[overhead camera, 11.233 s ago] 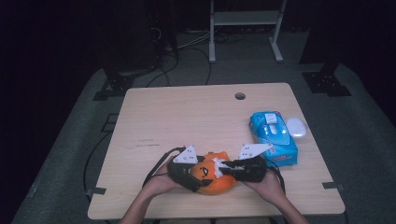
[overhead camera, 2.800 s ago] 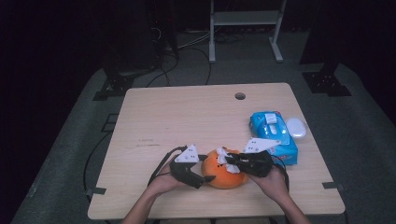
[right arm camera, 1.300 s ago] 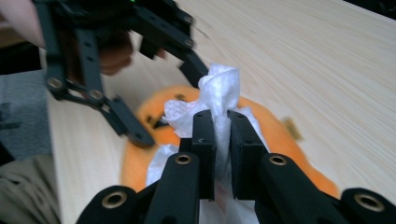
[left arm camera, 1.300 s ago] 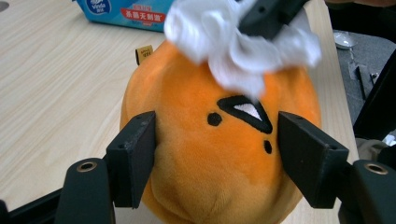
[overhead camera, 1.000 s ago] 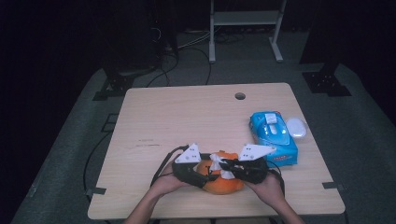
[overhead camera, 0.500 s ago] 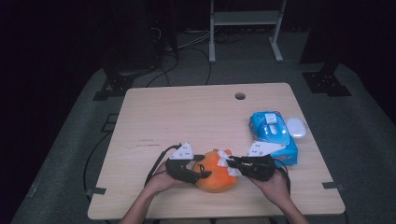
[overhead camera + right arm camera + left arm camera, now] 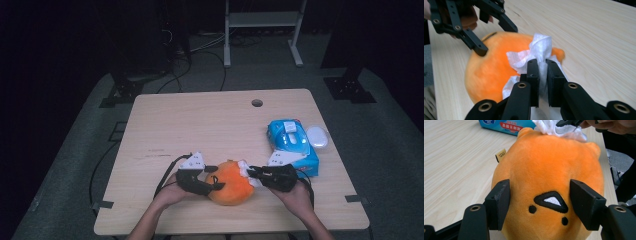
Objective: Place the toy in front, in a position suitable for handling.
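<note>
Two grippers are working on one orange plush toy (image 7: 231, 181), which is sitting near the front edge of the desk (image 7: 210, 120), about midway along it. Your left gripper (image 7: 541, 205) is bracing the toy, its jaws set against the face on either side of the embroidered mouth, having just been closing in on it. Your right gripper (image 7: 539, 72) is keeping its jaws pinched on a crumpled white wipe (image 7: 537, 53) and pressing it against the toy's far side, by one ear. Judging by this, you are in the middle of the wiping: the wipe is out and on the plush, and the rest of the surface probably remains to be covered. You are working close to the front edge, so mind the toy slipping toward you. A blue pack of wipes (image 7: 292, 145) is lying just beside your right hand toward the right edge, while the left and back of the desk are giving you plenty of room.
</note>
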Demonstrator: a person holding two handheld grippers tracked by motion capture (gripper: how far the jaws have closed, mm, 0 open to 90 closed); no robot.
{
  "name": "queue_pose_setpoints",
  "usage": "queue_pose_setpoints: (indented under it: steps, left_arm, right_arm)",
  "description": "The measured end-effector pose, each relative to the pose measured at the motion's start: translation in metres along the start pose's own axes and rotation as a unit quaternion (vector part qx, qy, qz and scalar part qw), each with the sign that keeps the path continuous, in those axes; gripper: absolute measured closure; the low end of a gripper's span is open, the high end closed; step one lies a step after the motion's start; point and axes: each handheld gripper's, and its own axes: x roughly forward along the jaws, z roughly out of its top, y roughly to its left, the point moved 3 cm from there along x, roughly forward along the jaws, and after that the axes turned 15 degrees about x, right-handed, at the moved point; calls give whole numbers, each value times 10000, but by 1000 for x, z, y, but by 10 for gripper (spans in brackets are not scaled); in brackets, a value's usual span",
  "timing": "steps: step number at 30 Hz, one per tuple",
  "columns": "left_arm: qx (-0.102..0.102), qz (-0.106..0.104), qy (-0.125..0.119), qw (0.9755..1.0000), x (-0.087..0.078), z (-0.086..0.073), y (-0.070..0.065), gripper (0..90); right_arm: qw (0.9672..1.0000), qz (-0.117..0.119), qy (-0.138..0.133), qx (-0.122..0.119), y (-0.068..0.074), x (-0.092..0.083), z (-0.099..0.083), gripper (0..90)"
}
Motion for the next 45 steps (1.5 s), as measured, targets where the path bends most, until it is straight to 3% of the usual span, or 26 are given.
queue_pose_setpoints:
  steps: [3, 7, 10, 18, 21, 25, 28, 30, 32, 37, 39, 45]
  left_arm:
    - [-53, 28, 24, 10000, -1, -3, 2, 347]
    - [-219, 2, -21, 9998, -4, -8, 6, 346]
    - [-218, -18, -26, 9998, -4, -8, 5, 347]
    - [-122, -150, -94, 9998, -3, -9, 3, 362]
    - [-146, -117, -79, 9998, -2, -8, 4, 361]
    - [-217, -44, -76, 9997, -2, -9, 5, 354]
    - [-246, -22, -66, 9997, -1, -9, 5, 353]
    - [-221, -22, -60, 9997, -2, -9, 4, 353]
    - [-201, -31, -68, 9998, -2, -8, 4, 354]
    - [-177, -37, -70, 9998, -1, -7, 4, 355]
    - [-179, -28, -64, 9998, -1, -7, 4, 355]
    - [-225, 11, -59, 9997, 0, -7, 4, 349]
  right_arm:
    - [9997, 208, -86, -53, 8, -3, 1, 814]
    - [9971, 676, -142, -326, 30, -4, 3, 811]
    - [9964, 725, -130, -430, 33, -3, 2, 811]
    - [9994, 304, -86, 125, 2, 1, 3, 812]
    - [9991, 341, -74, 248, -4, 3, 3, 813]
    - [9983, 561, -140, 90, 10, -1, 5, 813]
    - [9953, 945, -135, -136, 29, -2, 4, 813]
    - [9960, 819, -74, -354, 36, 0, 3, 813]
    - [9965, 789, -54, -269, 32, 0, 3, 814]
    - [9984, 558, -50, 116, 6, 0, 2, 815]
    - [9985, 521, -17, 153, 3, -1, 1, 814]
    - [9952, 962, 38, -167, 25, -3, 1, 811]
